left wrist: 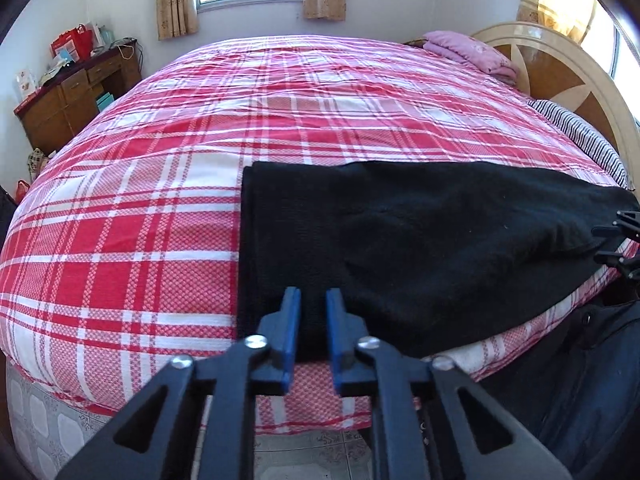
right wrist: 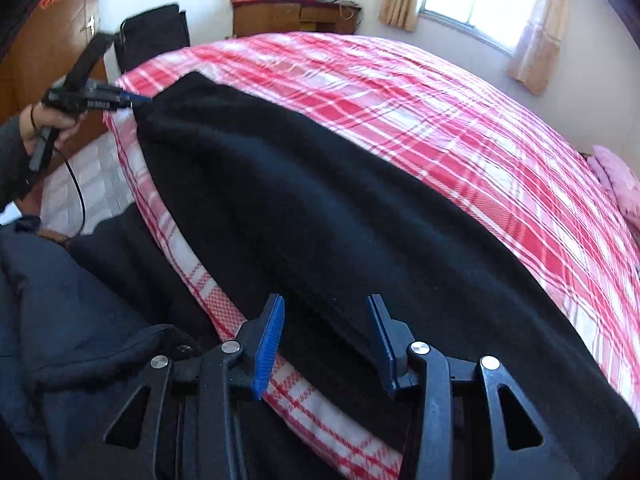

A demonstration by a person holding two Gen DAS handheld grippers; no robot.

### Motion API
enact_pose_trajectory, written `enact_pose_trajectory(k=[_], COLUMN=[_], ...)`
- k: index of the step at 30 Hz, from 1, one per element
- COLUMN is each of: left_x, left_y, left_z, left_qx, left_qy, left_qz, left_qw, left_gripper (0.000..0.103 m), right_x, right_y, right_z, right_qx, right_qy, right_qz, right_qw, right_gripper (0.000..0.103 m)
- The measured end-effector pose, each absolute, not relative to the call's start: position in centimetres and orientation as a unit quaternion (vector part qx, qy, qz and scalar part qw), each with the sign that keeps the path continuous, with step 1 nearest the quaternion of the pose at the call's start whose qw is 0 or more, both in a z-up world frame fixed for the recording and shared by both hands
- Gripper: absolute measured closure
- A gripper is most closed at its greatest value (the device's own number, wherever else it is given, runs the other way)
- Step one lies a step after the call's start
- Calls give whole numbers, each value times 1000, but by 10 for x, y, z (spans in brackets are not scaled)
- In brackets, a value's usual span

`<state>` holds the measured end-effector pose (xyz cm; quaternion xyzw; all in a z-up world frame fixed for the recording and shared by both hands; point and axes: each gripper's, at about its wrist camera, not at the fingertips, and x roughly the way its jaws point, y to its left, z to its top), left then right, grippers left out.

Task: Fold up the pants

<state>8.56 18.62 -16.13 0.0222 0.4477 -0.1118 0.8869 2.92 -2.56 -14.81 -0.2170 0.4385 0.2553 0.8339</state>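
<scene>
Black pants (left wrist: 400,236) lie flat along the near edge of a bed with a red and white plaid cover (left wrist: 160,200). My left gripper (left wrist: 313,300) has its blue fingers close together on the near edge of the pants' left end, shut on the cloth. In the right wrist view the pants (right wrist: 320,220) stretch away from me, and the left gripper (right wrist: 142,98) shows at their far end. My right gripper (right wrist: 326,312) is open, its fingers astride the near edge of the pants. It also shows at the right rim of the left wrist view (left wrist: 624,240).
A wooden desk (left wrist: 72,92) with clutter stands at the far left wall. A pink folded blanket (left wrist: 472,54) and a striped pillow (left wrist: 580,136) lie by the headboard (left wrist: 560,76). A dark jacket (right wrist: 80,320) is at the bed's near side. Tiled floor (left wrist: 40,420) is below.
</scene>
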Motion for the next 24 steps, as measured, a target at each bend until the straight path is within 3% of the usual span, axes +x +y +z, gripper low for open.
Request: enact_pose_trajectory(k=[2, 6, 8, 17, 24], left_x=[87, 90, 91, 97, 96], left_y=[186, 187, 189, 209, 218], left_z=[-160, -159, -159, -151, -152], left_qx=[24, 24, 20, -17, -46], left_qy=[449, 450, 451, 446, 451], left_qz=[-108, -107, -107, -101, -116], left_qw=[887, 886, 886, 889, 884], left_gripper=[96, 97, 97, 102, 102], right_x=[32, 40, 40, 34, 20], right_y=[-20, -12, -11, -29, -16], right_z=[-154, -164, -158, -99, -136], right_qx=[-237, -255, -251, -178, -218], right_qy=[437, 442, 440, 419, 458], right_qz=[252, 244, 247, 274, 281], right_qw=[830, 825, 826, 847, 815], right_gripper=[59, 93, 99, 100, 100])
